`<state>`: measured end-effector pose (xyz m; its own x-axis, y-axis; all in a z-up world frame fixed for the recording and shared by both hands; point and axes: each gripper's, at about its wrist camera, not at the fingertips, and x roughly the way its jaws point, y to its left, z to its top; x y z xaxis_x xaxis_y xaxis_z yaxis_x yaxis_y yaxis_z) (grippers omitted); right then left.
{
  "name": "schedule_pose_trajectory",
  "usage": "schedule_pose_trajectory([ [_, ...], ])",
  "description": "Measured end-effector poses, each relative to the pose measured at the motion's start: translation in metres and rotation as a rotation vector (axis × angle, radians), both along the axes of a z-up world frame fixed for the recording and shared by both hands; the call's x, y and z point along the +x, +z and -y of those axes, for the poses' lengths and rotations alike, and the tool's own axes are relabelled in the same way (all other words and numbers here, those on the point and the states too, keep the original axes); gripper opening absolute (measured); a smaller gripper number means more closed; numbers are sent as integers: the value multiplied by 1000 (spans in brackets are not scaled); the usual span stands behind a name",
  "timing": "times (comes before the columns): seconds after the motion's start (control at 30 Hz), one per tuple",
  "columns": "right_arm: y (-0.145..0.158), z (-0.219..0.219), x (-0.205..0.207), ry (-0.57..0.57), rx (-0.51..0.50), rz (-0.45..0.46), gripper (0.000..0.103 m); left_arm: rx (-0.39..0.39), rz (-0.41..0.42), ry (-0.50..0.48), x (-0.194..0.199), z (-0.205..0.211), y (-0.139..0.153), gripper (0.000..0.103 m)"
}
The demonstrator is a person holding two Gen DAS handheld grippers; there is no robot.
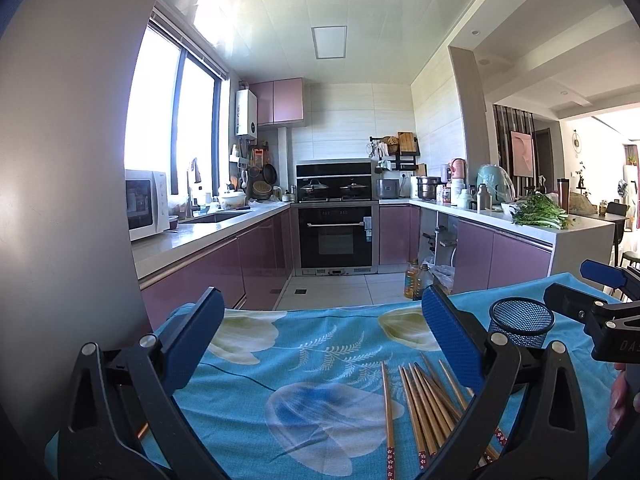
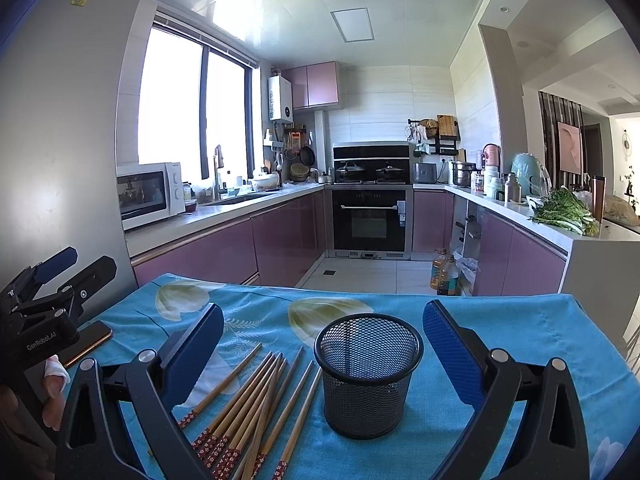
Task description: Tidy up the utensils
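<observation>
1. Landmark is the mesh cup (image 2: 368, 376): upright on the blue floral tablecloth (image 2: 520, 328), empty as far as its mouth shows. Nothing organized yet, by my read; the task is at its very start.
2. Far left of the cup: a phone (image 2: 90, 342) lies flat near the cloth's left edge, partly under the left gripper (image 2: 70, 266), which hangs above that corner. Its jaws are spread, with nothing between them.
3. Just left of the cup: the chopsticks (image 2: 248, 404) lie loose in a rough fan, patterned red ends toward the near edge and plain tips pointing away. The nearest stick runs close alongside the cup's base; whether it touches, I cannot tell.
4. At the cup: the right gripper (image 2: 323, 360) straddles it with jaws wide apart, the cup sitting in the gap. The pads are clear of the wall on both sides, so it grips nothing.
5. Left to do, as I judge it: every chopstick has to go into the cup. All the work remains.
6. Hard to see:
   - Exact stick count: they overlap, and the lower ends are cut by the frame and the gripper bodies.
   - Cup bottom: the mesh is dark and the inside is not fully readable.
   - In the left wrist view, the right finger pad (image 1: 452, 340) covers part of the sticks and the cup's base.
   - Only fingertips of the hands show.
</observation>
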<state>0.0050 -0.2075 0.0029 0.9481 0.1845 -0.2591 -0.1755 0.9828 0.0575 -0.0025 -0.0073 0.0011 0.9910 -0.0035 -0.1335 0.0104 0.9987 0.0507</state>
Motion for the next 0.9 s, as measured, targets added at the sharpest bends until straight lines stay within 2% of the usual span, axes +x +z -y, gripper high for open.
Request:
schedule_pose_trajectory([
  [0.9,0,0,0,0,2,-1,97,2,2,1,0,2,0,97],
])
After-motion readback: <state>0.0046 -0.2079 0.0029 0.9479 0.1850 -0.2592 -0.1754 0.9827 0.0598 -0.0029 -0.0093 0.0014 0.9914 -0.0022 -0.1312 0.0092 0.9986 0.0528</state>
